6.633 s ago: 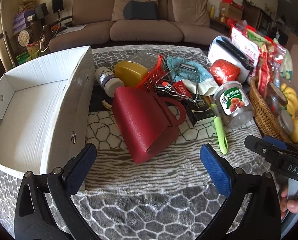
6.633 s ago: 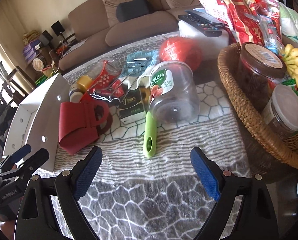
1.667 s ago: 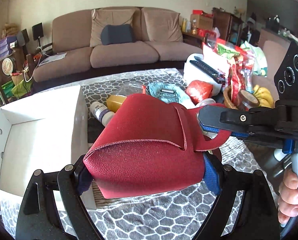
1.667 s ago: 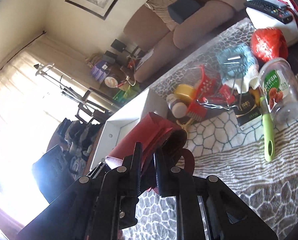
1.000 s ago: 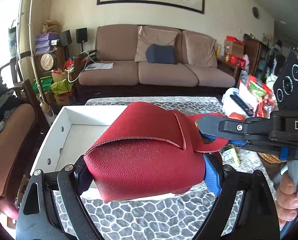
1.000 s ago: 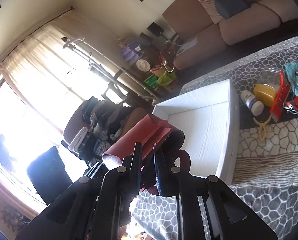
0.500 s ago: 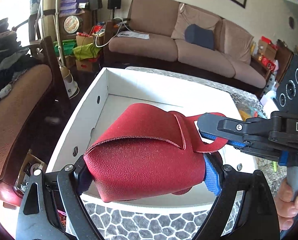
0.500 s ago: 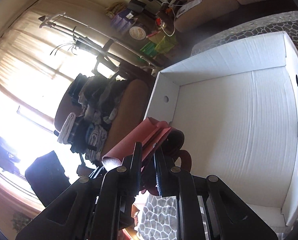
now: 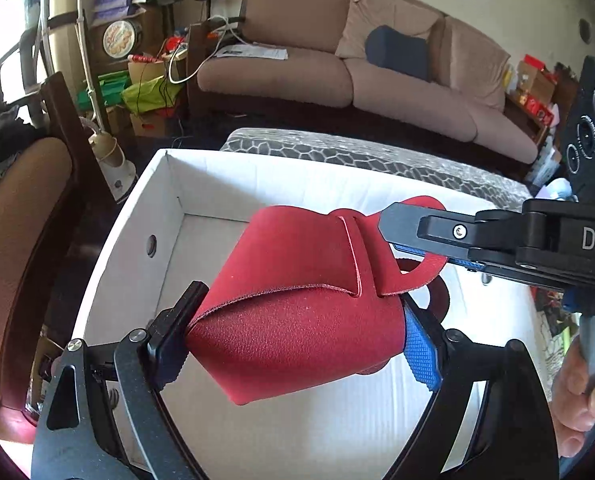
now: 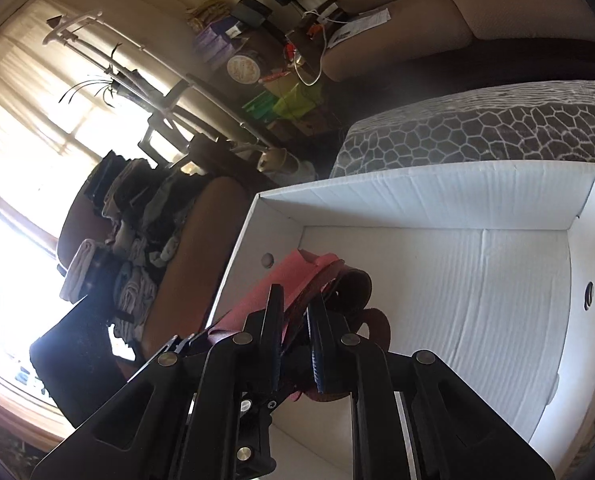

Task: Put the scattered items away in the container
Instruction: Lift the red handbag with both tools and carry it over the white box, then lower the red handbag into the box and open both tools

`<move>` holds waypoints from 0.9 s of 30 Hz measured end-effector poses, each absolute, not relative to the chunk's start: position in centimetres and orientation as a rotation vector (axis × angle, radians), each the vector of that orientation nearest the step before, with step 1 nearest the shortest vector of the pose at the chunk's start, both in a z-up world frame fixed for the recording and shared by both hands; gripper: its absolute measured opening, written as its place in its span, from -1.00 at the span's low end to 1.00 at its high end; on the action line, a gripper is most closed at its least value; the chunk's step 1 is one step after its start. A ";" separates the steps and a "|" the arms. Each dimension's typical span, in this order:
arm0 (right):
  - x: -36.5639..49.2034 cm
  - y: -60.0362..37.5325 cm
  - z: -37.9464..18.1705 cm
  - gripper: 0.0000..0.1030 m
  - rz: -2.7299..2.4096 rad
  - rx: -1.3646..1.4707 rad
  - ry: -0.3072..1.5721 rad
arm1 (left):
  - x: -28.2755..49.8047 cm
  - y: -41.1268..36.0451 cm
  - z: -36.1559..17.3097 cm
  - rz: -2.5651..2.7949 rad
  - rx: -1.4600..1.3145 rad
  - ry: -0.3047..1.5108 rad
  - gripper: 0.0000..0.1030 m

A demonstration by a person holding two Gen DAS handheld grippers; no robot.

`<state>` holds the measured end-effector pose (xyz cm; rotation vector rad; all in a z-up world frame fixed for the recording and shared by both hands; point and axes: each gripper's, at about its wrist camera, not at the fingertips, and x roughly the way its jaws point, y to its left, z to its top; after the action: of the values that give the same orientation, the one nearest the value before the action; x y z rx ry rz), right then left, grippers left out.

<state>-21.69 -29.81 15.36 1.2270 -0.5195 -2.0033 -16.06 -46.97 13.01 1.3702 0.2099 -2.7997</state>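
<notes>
A red leather bag [image 9: 297, 320] hangs over the open white cardboard box [image 9: 201, 184], inside its rim. My left gripper [image 9: 297, 346] is shut on the bag's body, with a blue pad [image 9: 421, 356] pressed against each side. My right gripper [image 9: 413, 240] reaches in from the right and is shut on the bag's looped handle [image 9: 417, 276]. In the right wrist view the right gripper [image 10: 296, 306] pinches the handle strap, with the bag [image 10: 297, 272] just beyond it. The box [image 10: 417, 196] lies below with its white floor bare. The bag's underside is hidden.
The box sits on a table with a grey patterned cloth [image 9: 337, 152]. A brown chair [image 9: 13, 240] piled with clothes stands just left of the box. A beige sofa [image 9: 337, 72] is behind. A hand [image 9: 577, 392] grips the right tool's handle.
Both grippers carried the bag leftward and downward together. It went from above the table, near the box, to low over the box floor. Both grips are unchanged.
</notes>
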 end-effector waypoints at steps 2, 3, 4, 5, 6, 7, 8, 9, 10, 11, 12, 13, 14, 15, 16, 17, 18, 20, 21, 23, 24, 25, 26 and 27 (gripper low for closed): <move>-22.9 -31.4 14.1 -0.75 -1.996 1.243 -0.516 | -17.5 -48.4 11.8 -2.745 1.415 0.195 0.69; -23.5 -32.3 13.4 -0.75 -1.989 1.253 -0.517 | -18.1 -48.9 11.1 -2.714 1.442 0.182 0.69; -24.0 -33.2 12.7 -0.75 -1.984 1.263 -0.518 | -18.7 -49.4 10.5 -2.683 1.465 0.166 0.69; -24.5 -33.9 11.9 -0.75 -1.979 1.274 -0.518 | -19.3 -49.8 10.0 -2.657 1.488 0.152 0.66; -25.0 -34.6 11.2 -0.75 -1.975 1.285 -0.516 | -19.8 -50.0 9.6 -2.638 1.504 0.145 0.66; -25.5 -35.1 10.5 -0.75 -1.972 1.292 -0.516 | -20.1 -50.1 9.3 -2.635 1.509 0.137 0.65; -25.8 -35.6 10.0 -0.75 -1.967 1.293 -0.521 | -20.4 -49.9 9.1 -2.636 1.507 0.121 0.66; -26.1 -35.9 9.7 -0.75 -1.965 1.284 -0.528 | -20.7 -49.7 9.0 -2.638 1.508 0.100 0.67; -26.3 -36.2 9.5 -0.75 -1.964 1.276 -0.528 | -21.0 -49.3 8.8 -2.641 1.519 0.086 0.72; -26.4 -36.5 9.3 -0.75 -1.969 1.277 -0.512 | -21.3 -48.9 8.5 -2.642 1.540 0.078 0.72; -26.5 -36.9 9.0 -0.75 -1.983 1.294 -0.475 | -21.5 -48.4 8.2 -2.639 1.566 0.070 0.72; -26.4 -37.0 8.8 -0.75 -1.998 1.309 -0.442 | -21.5 -48.0 8.0 -2.636 1.583 0.062 0.71; -26.4 -36.8 8.7 -0.75 -2.007 1.313 -0.427 | -21.4 -47.7 7.8 -2.636 1.595 0.052 0.71; -26.3 -36.7 8.7 -0.75 -2.009 1.321 -0.413 | -21.1 -47.4 7.8 -2.639 1.605 0.033 0.71; -26.3 -36.6 8.6 -0.75 -2.009 1.334 -0.393 | -20.6 -47.1 7.7 -2.636 1.618 0.009 0.69; -26.2 -36.3 8.6 -0.75 -2.010 1.349 -0.376 | -20.1 -46.9 7.7 -2.631 1.629 -0.012 0.69; -26.2 -36.0 8.4 -0.75 -2.010 1.360 -0.367 | -19.5 -46.7 7.8 -2.637 1.643 -0.023 0.69; -26.0 -35.4 8.0 -0.75 -2.003 1.379 -0.366 | -18.3 -46.4 8.3 -2.648 1.668 -0.046 0.69; -26.0 -35.1 7.8 -0.75 -2.009 1.393 -0.363 | -17.6 -46.2 8.6 -2.650 1.670 -0.066 0.70; -25.9 -34.4 7.2 -0.75 -2.011 1.421 -0.367 | -16.4 -46.2 9.1 -2.669 1.664 -0.081 0.72; -25.8 -34.1 6.7 -0.75 -2.016 1.438 -0.371 | -16.0 -46.2 9.2 -2.671 1.681 -0.069 0.72; -25.8 -33.6 6.2 -0.71 -2.021 1.454 -0.382 | -15.7 -46.3 9.1 -2.666 1.710 -0.051 0.72; -25.8 -33.2 5.7 -0.71 -2.019 1.473 -0.401 | -15.6 -46.3 8.8 -2.656 1.749 -0.025 0.72; -25.9 -32.8 5.2 -0.69 -2.016 1.494 -0.422 | -15.6 -46.4 8.5 -2.649 1.796 0.019 0.72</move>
<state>-25.87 -32.78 5.21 1.4940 -0.4221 -2.0156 -15.56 -46.43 8.55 1.7958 0.0191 -2.6488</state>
